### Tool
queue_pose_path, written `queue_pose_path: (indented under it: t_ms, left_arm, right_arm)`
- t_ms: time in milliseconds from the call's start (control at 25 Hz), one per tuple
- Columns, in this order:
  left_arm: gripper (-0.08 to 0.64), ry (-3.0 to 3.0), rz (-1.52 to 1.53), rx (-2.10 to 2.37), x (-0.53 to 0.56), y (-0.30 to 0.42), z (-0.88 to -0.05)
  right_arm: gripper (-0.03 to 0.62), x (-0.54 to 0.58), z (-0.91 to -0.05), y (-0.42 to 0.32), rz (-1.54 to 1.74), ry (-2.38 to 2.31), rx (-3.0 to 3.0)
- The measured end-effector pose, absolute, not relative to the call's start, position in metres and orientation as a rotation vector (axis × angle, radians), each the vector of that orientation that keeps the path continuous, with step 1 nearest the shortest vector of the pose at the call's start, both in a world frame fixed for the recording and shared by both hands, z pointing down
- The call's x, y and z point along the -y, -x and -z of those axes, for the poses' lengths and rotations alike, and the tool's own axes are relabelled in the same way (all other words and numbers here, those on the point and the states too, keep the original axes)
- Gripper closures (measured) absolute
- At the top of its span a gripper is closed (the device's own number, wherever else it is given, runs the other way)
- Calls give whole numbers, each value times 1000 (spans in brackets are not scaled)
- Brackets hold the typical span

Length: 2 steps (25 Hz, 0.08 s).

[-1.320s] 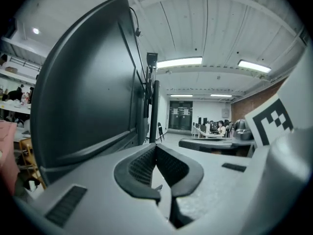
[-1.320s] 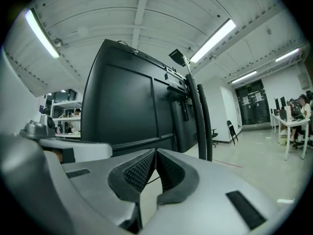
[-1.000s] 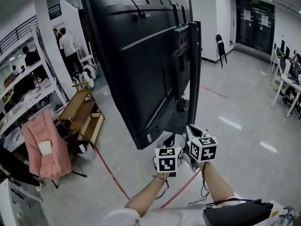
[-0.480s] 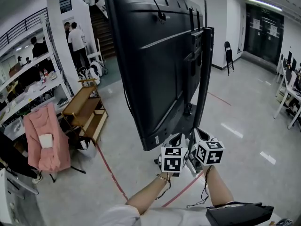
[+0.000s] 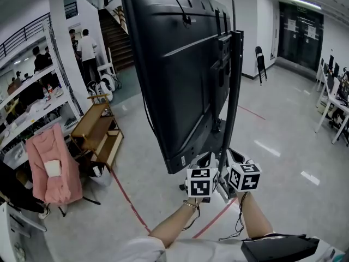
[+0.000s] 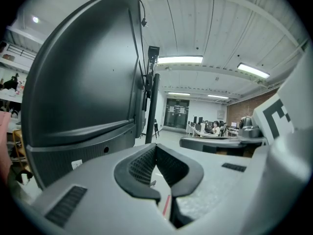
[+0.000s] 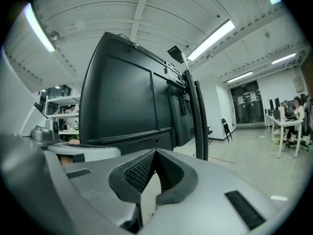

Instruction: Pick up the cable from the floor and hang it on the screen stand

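Note:
The large black screen (image 5: pixel 174 75) hangs tilted on its black stand pole (image 5: pixel 233 91), back side toward me. A thin black cable (image 5: pixel 187 19) runs over the screen's top edge to a small fitting on its back; it also shows in the left gripper view as the cable (image 6: pixel 142 14). Both grippers sit side by side just under the screen's lower corner. The left gripper (image 5: pixel 207 158) (image 6: pixel 155 146) is shut with nothing between its pads. The right gripper (image 5: pixel 229 153) (image 7: pixel 155 152) is shut and holds nothing. The stand pole (image 7: pixel 198 116) rises just right of the right gripper.
A wooden cart (image 5: pixel 98 130) and a pink jacket (image 5: pixel 49 162) on a chair stand at the left, beside shelves (image 5: pixel 27 102). People (image 5: pixel 84 45) stand far back. A red tape line (image 5: pixel 128 201) crosses the floor. Desks (image 5: pixel 332 108) and a black chair (image 5: pixel 260 59) are at the right.
The head view has shifted, so the screen sits a little further right in the picture. Both grippers stay shut, side by side under the screen's corner; nothing was taken or let go.

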<state>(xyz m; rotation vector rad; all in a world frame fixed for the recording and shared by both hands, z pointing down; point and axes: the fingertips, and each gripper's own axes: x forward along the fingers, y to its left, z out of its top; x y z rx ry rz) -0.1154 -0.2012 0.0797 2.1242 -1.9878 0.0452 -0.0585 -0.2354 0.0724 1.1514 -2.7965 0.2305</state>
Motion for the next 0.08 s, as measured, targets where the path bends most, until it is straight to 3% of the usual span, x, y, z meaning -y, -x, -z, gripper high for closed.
queue_pose_path:
  t_ms: [80]
  left_arm:
    - [557,-2120,-39,1991,200,117,-80]
  right_arm:
    - [577,233,-74,60,-223,-1142,2792]
